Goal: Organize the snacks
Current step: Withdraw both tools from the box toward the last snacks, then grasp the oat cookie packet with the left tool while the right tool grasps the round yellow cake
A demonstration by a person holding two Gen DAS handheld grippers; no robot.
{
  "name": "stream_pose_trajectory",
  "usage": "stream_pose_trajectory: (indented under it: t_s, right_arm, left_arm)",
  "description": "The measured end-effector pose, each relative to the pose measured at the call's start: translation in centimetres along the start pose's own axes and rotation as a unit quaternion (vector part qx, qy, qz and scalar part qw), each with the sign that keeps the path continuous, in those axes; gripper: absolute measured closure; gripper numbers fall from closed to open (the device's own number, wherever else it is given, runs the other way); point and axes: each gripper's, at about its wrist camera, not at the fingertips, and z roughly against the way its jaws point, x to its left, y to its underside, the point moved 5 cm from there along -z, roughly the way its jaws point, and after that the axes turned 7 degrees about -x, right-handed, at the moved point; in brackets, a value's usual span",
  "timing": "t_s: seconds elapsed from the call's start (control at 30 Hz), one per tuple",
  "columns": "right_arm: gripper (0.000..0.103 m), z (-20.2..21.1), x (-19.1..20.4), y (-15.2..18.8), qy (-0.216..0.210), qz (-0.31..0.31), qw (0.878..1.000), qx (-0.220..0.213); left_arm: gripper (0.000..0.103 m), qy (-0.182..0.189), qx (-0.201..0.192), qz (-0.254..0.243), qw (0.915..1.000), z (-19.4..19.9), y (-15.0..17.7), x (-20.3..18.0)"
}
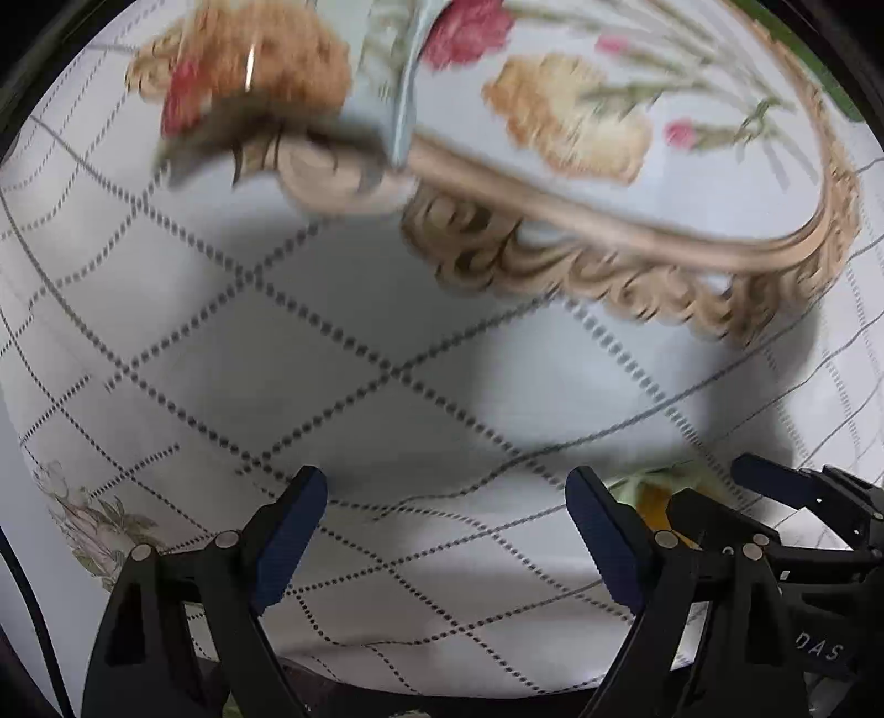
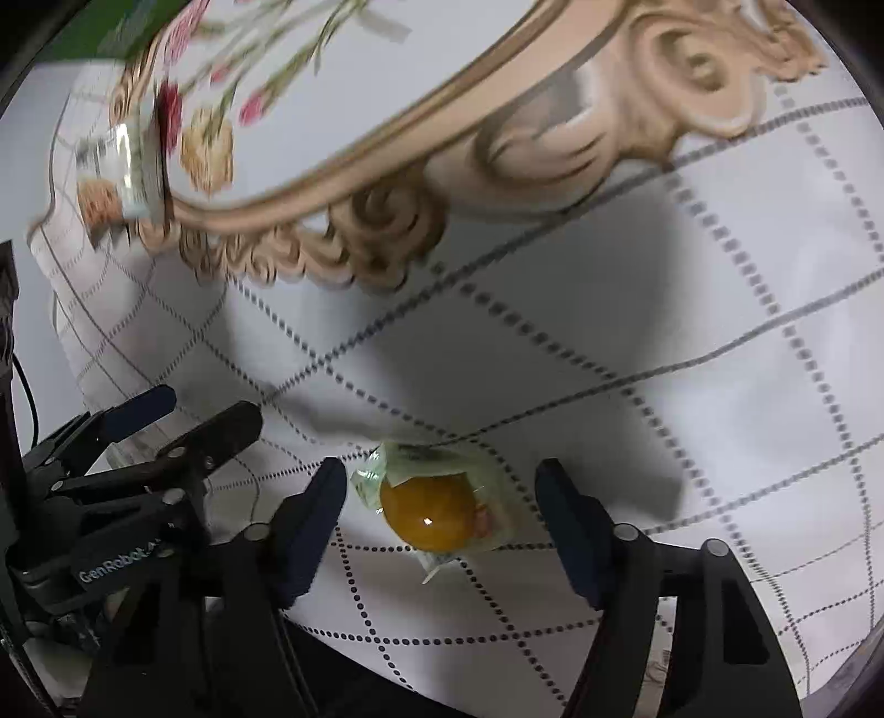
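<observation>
A wrapped orange snack [image 2: 431, 511] in clear greenish plastic lies on the white tablecloth, between the open fingers of my right gripper [image 2: 442, 513]. A bit of it shows in the left wrist view [image 1: 652, 497], behind my left gripper's right finger. My left gripper [image 1: 447, 530] is open and empty over bare cloth. A floral tray with a carved beige rim [image 1: 608, 265] lies ahead; it also shows in the right wrist view [image 2: 342, 182]. A packaged snack [image 1: 248, 88] sits at the tray's left end, and also shows in the right wrist view [image 2: 121, 171].
The tablecloth [image 1: 387, 386] has a dotted grey diamond grid. The right gripper shows at the lower right of the left view [image 1: 801, 513]; the left gripper [image 2: 143, 442] shows at the left of the right view. A green item [image 2: 105, 33] lies beyond the tray.
</observation>
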Motion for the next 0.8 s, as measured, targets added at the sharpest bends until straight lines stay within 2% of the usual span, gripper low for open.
stream_pose_trajectory:
  t_s: [0.13,0.43,0.57,0.7,0.77,0.8]
  right_arm:
    - [0.034,-1.3,1.2,0.3,0.006,0.016,1.000,0.012]
    - [0.035,-3.1,2.8,-0.1,0.056,0.074,0.996,0.015]
    - [0.034,-3.3,3.9,0.1,0.090,0.118,0.989,0.015]
    - [0.035,-3.7,4.7,0.2,0.120,0.159,0.980,0.008]
    - [0.039,-3.7,5.3,0.3,0.134,0.182,0.974,0.000]
    - [0.045,-3.7,5.7,0.3,0.138,0.188,0.972,-0.005]
  left_arm:
    - [0.015,-0.002,0.018,0.009,0.9998,-1.3,0.7,0.7]
    - [0.015,-0.003,0.037,0.027,0.9990,-3.1,1.5,1.3]
    - [0.015,0.003,0.039,0.037,0.9985,-4.0,0.9,1.9]
    - [0.015,0.002,0.038,0.035,0.9987,-4.7,1.7,3.7]
    - [0.015,0.000,0.034,0.034,0.9988,-3.3,1.5,3.2]
    - [0.015,0.000,0.031,0.035,0.9989,-3.0,1.4,3.1]
